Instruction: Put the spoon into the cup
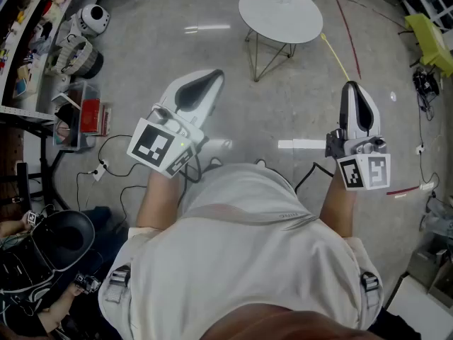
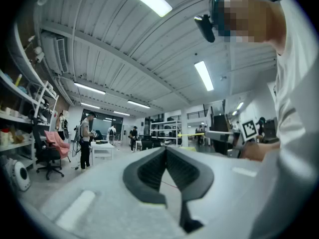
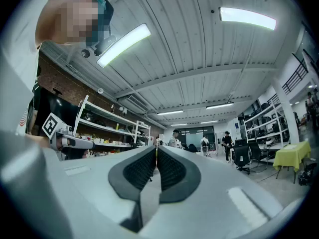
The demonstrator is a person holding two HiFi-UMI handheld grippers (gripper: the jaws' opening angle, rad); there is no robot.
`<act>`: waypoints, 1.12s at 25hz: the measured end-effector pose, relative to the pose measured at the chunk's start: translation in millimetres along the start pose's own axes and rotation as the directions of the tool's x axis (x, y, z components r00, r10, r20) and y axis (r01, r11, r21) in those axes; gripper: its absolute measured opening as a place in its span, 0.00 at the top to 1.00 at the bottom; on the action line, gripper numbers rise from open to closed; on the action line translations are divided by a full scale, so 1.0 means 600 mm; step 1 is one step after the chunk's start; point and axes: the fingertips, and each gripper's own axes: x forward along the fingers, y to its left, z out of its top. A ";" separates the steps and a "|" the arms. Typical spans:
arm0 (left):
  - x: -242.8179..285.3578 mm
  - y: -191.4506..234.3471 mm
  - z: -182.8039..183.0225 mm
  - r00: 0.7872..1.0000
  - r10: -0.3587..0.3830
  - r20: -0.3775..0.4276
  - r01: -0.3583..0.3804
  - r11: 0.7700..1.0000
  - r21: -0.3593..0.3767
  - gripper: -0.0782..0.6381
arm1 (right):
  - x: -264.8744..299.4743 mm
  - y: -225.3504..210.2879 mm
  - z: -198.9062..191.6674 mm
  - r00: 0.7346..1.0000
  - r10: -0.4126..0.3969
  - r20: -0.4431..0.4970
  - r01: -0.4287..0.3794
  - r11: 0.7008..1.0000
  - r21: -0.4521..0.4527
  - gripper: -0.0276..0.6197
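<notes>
1. The left tongs (image 1: 214, 76) sit at the left middle of the head view, held at waist height and aimed up-frame over the floor (image 1: 212, 41). In the left gripper view (image 2: 166, 149) their dark pads are pressed together at the tip, with nothing between them.
2. The right tongs (image 1: 351, 86) sit at the right middle of the head view, also aimed up-frame. In the right gripper view (image 3: 156, 149) their pads likewise meet and hold nothing.
3. Neither the spoon nor the cup appears in any view. So which way the spoon lies from the tongs, how its long axis runs and which hand is nearer cannot be told.
4. A round white table (image 1: 279, 13) stands at the upper centre of the head view, well apart from both tips and roughly between them. No spoon or cup shows on it.
5. My judgement: the task has not begun. The spoon must first be found, and one pair of tongs spread.
</notes>
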 end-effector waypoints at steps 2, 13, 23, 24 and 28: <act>-0.009 0.005 -0.002 1.000 -0.003 0.001 0.003 1.000 0.000 0.89 | 0.004 0.013 -0.001 1.000 0.003 0.001 -0.003 1.000 -0.007 0.94; -0.018 0.019 0.001 1.000 0.005 -0.003 -0.005 1.000 -0.001 0.89 | 0.018 0.025 -0.001 1.000 0.014 -0.005 -0.014 1.000 -0.008 0.94; -0.026 0.050 -0.012 1.000 -0.011 -0.007 0.011 1.000 -0.017 0.89 | 0.033 0.046 -0.023 1.000 0.011 -0.012 -0.011 1.000 -0.003 0.94; -0.027 0.054 -0.012 1.000 -0.012 -0.005 0.012 1.000 -0.017 0.89 | 0.034 0.048 -0.027 1.000 0.011 -0.013 -0.011 1.000 0.001 0.94; -0.045 0.076 -0.013 1.000 -0.018 0.001 0.018 1.000 -0.021 0.89 | 0.056 0.073 -0.019 1.000 0.010 -0.015 -0.010 1.000 -0.009 0.94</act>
